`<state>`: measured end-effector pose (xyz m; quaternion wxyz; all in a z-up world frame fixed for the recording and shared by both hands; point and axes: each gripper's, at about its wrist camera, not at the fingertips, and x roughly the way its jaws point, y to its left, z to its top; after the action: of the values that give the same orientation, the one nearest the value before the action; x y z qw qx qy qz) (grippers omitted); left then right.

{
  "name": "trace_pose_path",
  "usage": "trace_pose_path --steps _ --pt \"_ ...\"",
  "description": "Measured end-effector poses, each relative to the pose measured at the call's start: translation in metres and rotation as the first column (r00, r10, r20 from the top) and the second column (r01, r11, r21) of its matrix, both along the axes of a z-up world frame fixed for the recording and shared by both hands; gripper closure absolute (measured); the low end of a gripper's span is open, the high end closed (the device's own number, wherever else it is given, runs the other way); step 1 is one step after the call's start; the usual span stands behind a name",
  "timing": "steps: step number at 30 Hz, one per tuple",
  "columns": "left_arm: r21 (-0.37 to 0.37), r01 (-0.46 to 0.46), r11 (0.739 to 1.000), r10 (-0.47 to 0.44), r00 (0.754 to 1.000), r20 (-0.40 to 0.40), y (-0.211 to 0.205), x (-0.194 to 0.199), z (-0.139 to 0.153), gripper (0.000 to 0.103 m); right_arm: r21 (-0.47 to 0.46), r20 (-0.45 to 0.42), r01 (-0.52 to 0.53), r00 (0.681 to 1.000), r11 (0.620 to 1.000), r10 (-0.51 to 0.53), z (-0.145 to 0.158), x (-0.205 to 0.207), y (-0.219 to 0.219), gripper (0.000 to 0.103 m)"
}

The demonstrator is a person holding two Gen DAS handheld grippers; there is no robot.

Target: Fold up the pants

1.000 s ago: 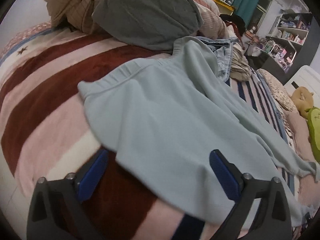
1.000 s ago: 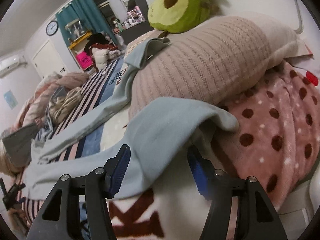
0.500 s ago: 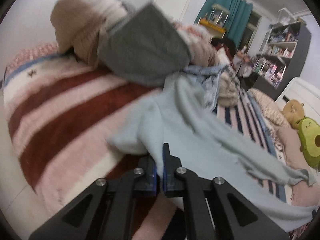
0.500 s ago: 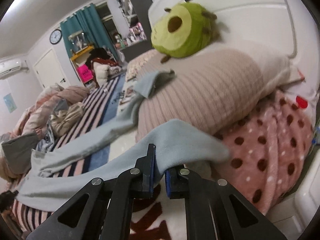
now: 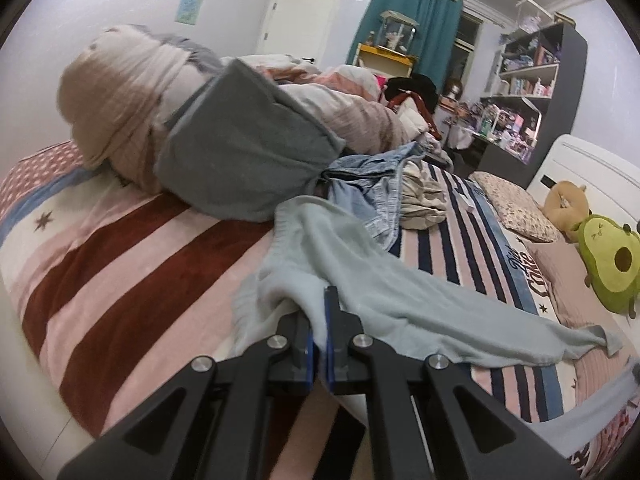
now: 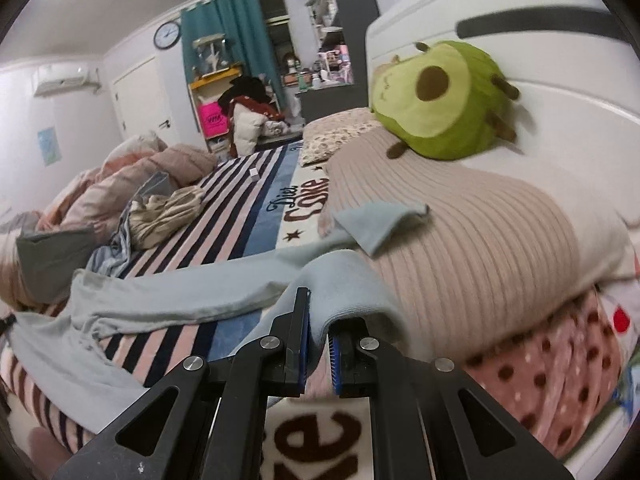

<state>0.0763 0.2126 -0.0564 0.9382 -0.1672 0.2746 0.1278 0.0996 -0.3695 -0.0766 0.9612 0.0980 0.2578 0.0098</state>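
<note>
Pale blue pants (image 5: 404, 292) lie stretched across the striped bed blanket (image 5: 120, 280). My left gripper (image 5: 320, 320) is shut on the waistband edge and holds it lifted off the blanket. In the right wrist view my right gripper (image 6: 318, 324) is shut on one leg cuff of the pants (image 6: 340, 284), lifted. The other leg (image 6: 192, 292) runs along the bed, and its cuff (image 6: 380, 220) rests on the beige ribbed pillow (image 6: 480, 240).
A pile of bedding and a grey cloth (image 5: 240, 152) lies at the far end, with jeans (image 5: 372, 188) and a cream garment (image 5: 424, 200) beside the pants. An avocado plush (image 6: 440, 100) sits on the pillow by the white headboard (image 6: 540, 40). Shelves (image 5: 528, 80) stand beyond.
Both grippers went from open around the pants to shut on them. They have since lifted the cloth and both views have tilted up and drawn back.
</note>
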Motion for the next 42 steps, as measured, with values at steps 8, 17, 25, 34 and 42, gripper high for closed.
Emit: trace_pose_path --steps 8,17,25,34,42 --pt "0.049 0.064 0.997 -0.062 0.997 -0.036 -0.008 0.085 0.02 0.101 -0.143 -0.046 -0.013 0.999 0.99 0.006 0.017 0.075 0.004 0.1" --pt "0.085 0.07 0.994 -0.057 0.987 -0.15 -0.011 0.186 -0.011 0.1 -0.295 -0.151 -0.014 0.988 0.955 -0.032 -0.003 0.157 0.007 0.1" --pt "0.141 0.021 0.99 0.003 0.985 -0.172 -0.014 0.229 -0.043 0.1 -0.404 -0.175 0.004 0.981 0.915 -0.082 -0.025 0.194 0.014 0.1" --pt "0.251 0.018 0.968 0.028 0.983 -0.179 -0.02 0.216 -0.032 0.016 -0.349 -0.237 -0.047 0.971 0.936 -0.039 -0.033 0.205 0.014 0.047" --pt "0.168 0.12 0.978 -0.099 0.986 -0.131 -0.021 0.156 0.007 0.016 -0.416 -0.158 -0.02 0.986 0.909 -0.05 -0.001 0.145 0.027 0.031"
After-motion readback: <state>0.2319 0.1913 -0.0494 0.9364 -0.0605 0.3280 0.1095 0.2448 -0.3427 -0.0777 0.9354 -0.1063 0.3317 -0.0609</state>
